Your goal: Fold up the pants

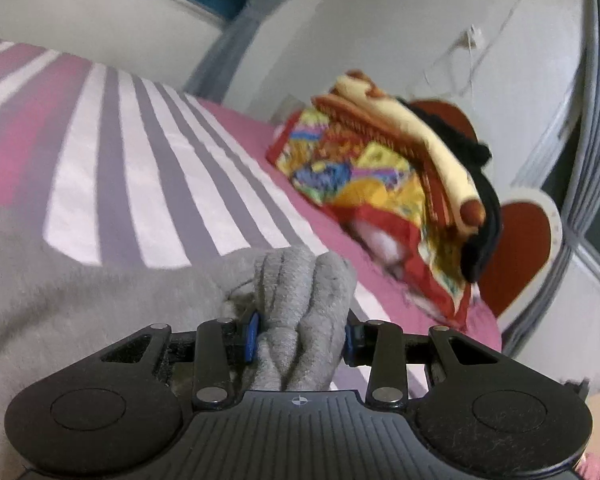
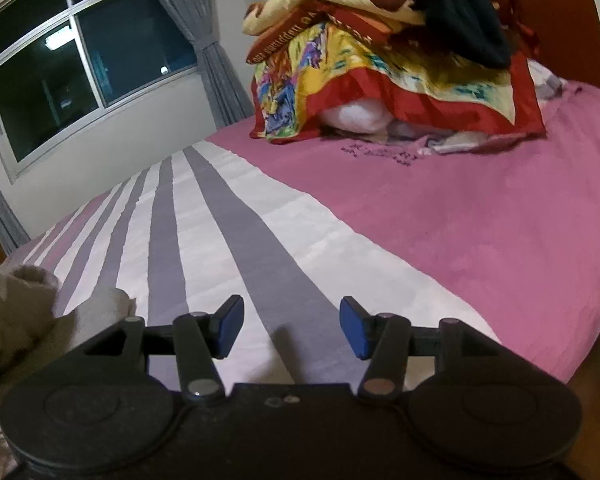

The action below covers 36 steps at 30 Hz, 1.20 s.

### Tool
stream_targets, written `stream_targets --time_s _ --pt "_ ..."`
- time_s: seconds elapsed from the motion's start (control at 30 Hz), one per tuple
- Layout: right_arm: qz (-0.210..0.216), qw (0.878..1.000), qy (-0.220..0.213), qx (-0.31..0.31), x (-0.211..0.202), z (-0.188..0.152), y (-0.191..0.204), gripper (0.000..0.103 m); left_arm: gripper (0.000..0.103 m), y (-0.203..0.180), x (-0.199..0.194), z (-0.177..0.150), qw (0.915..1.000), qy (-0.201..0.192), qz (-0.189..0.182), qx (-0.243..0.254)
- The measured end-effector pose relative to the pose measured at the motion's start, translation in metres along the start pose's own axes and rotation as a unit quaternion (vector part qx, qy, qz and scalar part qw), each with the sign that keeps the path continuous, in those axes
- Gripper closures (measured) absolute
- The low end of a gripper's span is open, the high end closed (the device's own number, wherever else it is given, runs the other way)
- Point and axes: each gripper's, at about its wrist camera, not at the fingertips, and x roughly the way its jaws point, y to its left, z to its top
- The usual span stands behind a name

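Observation:
Grey fleece pants [image 1: 100, 300] fill the lower left of the left wrist view, spread over a striped bed cover [image 1: 148, 168]. My left gripper [image 1: 300, 334] is shut on a thick bunched fold of them, the cloth bulging up between its blue pads [image 1: 251, 336]. In the right wrist view my right gripper [image 2: 292, 330] stands open above the striped cover [image 2: 240, 232], with nothing between its fingers. A heap of the same pale pants [image 2: 24, 308] lies at that view's left edge, apart from the right gripper.
A pile of folded blankets under a bright red and yellow cloth [image 2: 380, 68] sits at the head of the bed on the pink sheet [image 2: 480, 220]. A red heart-shaped headboard [image 1: 528, 248] stands behind it. A window with grey curtains [image 2: 80, 64] is on the far wall.

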Motion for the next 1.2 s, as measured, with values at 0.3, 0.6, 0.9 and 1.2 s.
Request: stream_targets --time_s 0.3,0.6,0.9,1.2 --pt "0.009 1.000 0.020 0.020 0.012 -0.001 -0.004 0.050 0.060 -0.028 0.047 -0.041 0.9958 0.073 0.019 0.051" --pt "0.003 0.999 0.028 0.035 0.013 -0.001 -0.009 0.048 0.009 -0.072 0.052 -0.044 0.9890 0.097 0.009 0.111" --pt "0.157 0.987 0.037 -0.003 -0.034 -0.005 0.023 0.059 0.009 -0.012 -0.130 -0.059 0.9803 -0.013 0.149 0.129" --pt "0.248 0.962 0.116 -0.015 -0.009 -0.011 0.107 0.064 0.010 0.051 -0.187 -0.104 0.9698 0.024 0.224 0.094"
